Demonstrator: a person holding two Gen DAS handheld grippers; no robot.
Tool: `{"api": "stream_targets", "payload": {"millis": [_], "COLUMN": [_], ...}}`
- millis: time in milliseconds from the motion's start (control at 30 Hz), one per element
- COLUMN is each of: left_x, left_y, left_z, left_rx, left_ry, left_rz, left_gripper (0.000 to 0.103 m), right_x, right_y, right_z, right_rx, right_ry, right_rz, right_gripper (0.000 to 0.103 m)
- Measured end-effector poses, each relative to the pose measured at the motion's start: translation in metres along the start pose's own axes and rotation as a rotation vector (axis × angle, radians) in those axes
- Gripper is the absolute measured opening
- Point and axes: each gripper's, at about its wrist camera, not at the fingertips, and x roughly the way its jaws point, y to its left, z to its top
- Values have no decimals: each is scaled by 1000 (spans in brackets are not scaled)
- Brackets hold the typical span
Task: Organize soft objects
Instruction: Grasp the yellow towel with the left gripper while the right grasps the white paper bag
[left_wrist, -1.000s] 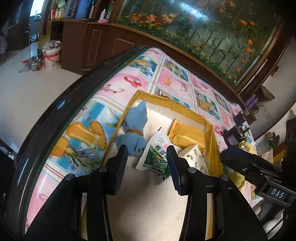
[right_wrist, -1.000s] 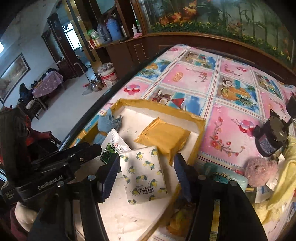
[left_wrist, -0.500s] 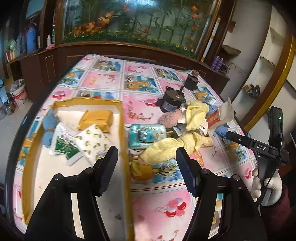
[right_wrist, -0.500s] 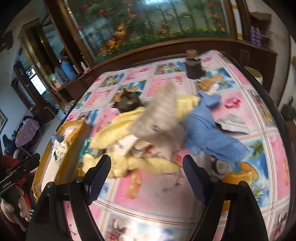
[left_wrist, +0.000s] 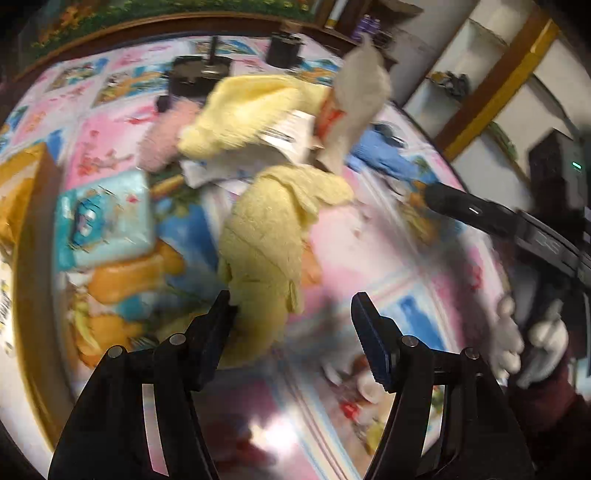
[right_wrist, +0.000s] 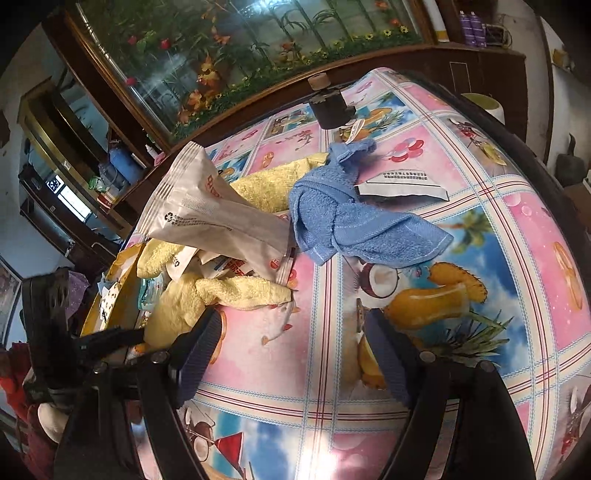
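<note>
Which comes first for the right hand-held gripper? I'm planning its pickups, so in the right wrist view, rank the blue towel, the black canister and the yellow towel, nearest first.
From the right hand-held gripper:
1. Yellow towel, just ahead, to the left, near its left finger.
2. Blue towel, farther up the table, roughly centre.
3. Black canister, at the table's far edge.

Both fisheye views look steeply down along their own fingers, close over the bench (right_wrist: 517, 229). The left view faces the yellow towel (left_wrist: 266, 236) at twelve o'clock; the right view sees that towel (right_wrist: 236, 291) at ten o'clock, with the blue towel (right_wrist: 354, 225) ahead.
</note>
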Motion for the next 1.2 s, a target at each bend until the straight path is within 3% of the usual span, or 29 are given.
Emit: {"api": "stream_targets", "payload": {"millis": [33, 100, 233, 500, 600, 800, 867, 900, 1067, 1200], "left_x": [-7, -26, -41, 15, 34, 39, 35, 33, 20, 21], "left_y": [-5, -13, -23, -43, -37, -26, -21, -20, -16, -12], "left_z": [-6, -11, 0, 16, 20, 16, 14, 13, 2, 0], "left_rx": [9, 37, 92, 131, 87, 32, -3, -18, -65, -103], "left_ry": [1, -41, -139, -152, -124, -136, -147, -143, -173, -158], "left_rz": [-50, -44, 126, 262, 298, 266, 238, 217, 172, 137], "left_gripper": [65, 65, 65, 65, 65, 65, 40, 37, 37, 38], "right_x": [-1, -4, -3, -16, -20, -15, -12, -9, 7, 3], "right_y": [-4, -12, -25, -32, -40, -42, -33, -30, -32, -14], "right_z": [0, -1, -5, -2, -2, 7, 19, 24, 48, 53], "right_rx": [5, 17, 42, 57, 64, 63, 36, 26, 28, -50], "right_ry": [-2, -4, -1, -23, -22, -20, -26, -27, -15, -19], "right_rz": [-1, -4, -18, -30, -58, -92, -89, -94, -140, -73], "right_gripper": [80, 80, 80, 80, 80, 80, 80, 80, 80, 80]}}
